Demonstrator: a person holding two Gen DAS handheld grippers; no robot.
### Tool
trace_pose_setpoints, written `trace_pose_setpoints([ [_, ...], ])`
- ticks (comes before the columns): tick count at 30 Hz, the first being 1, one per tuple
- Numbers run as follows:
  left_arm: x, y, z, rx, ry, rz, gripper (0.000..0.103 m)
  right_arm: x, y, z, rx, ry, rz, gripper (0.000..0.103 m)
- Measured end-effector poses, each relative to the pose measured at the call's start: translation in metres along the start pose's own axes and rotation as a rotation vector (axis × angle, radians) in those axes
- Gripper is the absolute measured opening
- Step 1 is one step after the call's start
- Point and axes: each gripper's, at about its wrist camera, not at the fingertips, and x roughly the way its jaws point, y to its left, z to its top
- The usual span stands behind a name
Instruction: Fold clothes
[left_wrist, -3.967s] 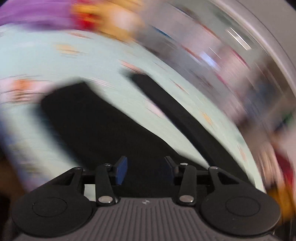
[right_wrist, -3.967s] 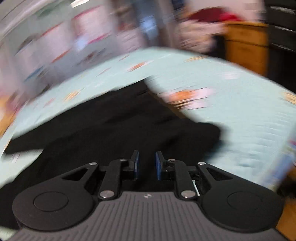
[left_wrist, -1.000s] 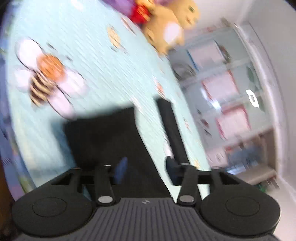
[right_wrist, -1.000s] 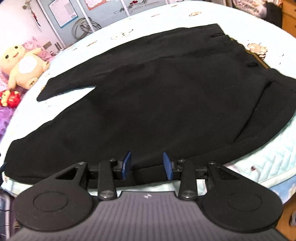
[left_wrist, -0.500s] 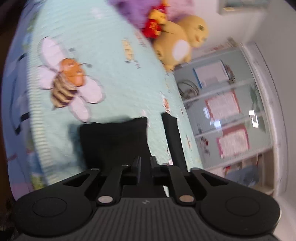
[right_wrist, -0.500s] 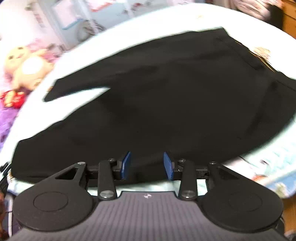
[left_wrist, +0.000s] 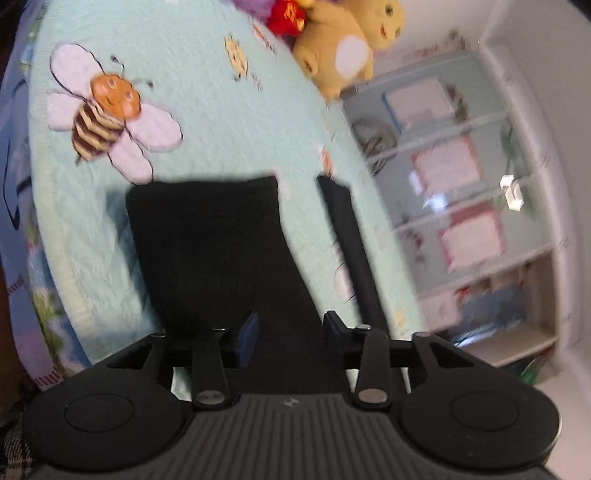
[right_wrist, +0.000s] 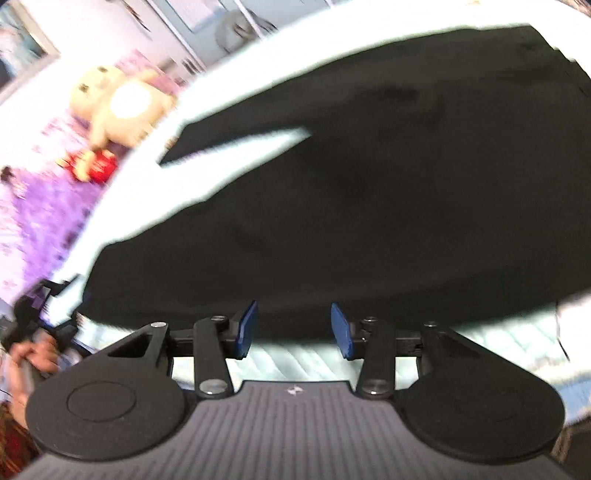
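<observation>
Both tongs (left_wrist: 290, 334) (right_wrist: 291, 328) are black with ribbed grey housing, silver pivot screws, round discs and blue pads (right_wrist: 245, 326).

Bright indoor light, both fisheye views smeared by motion blur.
The bedspread (right_wrist: 229, 88) blows out to white glare in the right view; the black garment (right_wrist: 369, 206) reads as a flat, detailless mass. Shelves (left_wrist: 461, 206) bend and blur at the left view's edge.

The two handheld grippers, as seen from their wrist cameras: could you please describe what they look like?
Both look alike. The left gripper and right gripper each have a dark grey ribbed body with a small pale logo at its front edge, flanked by two round black discs. Black linkage arms with silver pivot pins carry two short fingers faced with blue pads. No cables or sleeves show.
</observation>
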Motion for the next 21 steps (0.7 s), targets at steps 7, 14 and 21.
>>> trace_pose_setpoints([
  [7, -0.003, 0.004, -0.006, -0.103, 0.068, 0.0, 0.039, 0.01, -0.005, -0.003, 0.012, 0.059, -0.015, 0.041],
  [14, -0.007, -0.053, -0.002, -0.092, 0.07, -0.116, 0.053, -0.014, -0.011, 0.008, 0.094, -0.017, 0.081, 0.041],
  [21, 0.04, -0.105, -0.012, -0.051, 0.069, 0.007, 0.066, -0.016, -0.004, 0.033, 0.09, -0.069, 0.145, 0.041],
])
